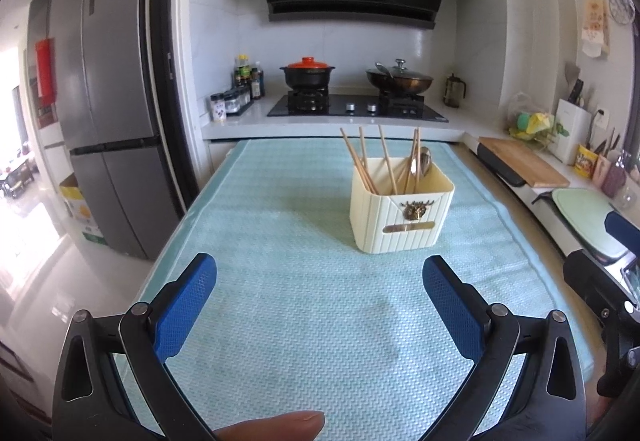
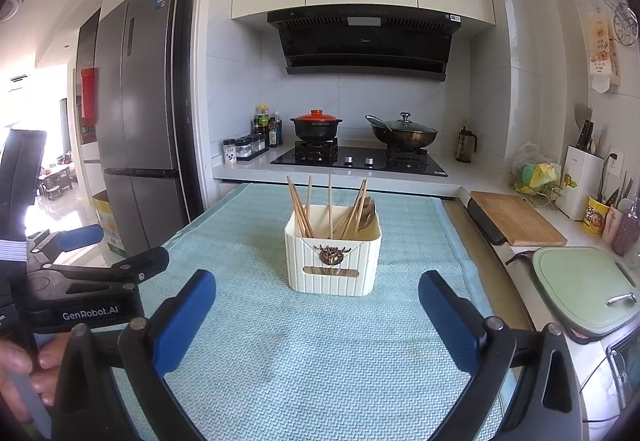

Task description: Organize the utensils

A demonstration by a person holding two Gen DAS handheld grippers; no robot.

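Two tools held spread and empty over the tabletop

Ahead of the left tool point(image 1: 320, 305) and right tool point(image 2: 316, 315), chopsticks point(image 2: 304, 211) and a spoon point(image 2: 368, 213) are stood upright in the cream holder point(image 2: 334, 257), likely gathered there so nothing is left loose on the teal mat point(image 2: 280, 361).

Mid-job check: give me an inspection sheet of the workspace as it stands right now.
Surface: light blue textured mat covering the table, bare apart from one holder.
Job's things: cream ribbed plastic utensil holder upright, holding wooden chopsticks and a metal spoon.
Clutter: nothing seen on the mat.
Grippers: left gripper open, empty; right gripper open, empty.
Cables: nothing seen near the mat.
Surroundings: black gas hob with two lidded pots behind; wooden cutting board on the right counter; grey fridge left.
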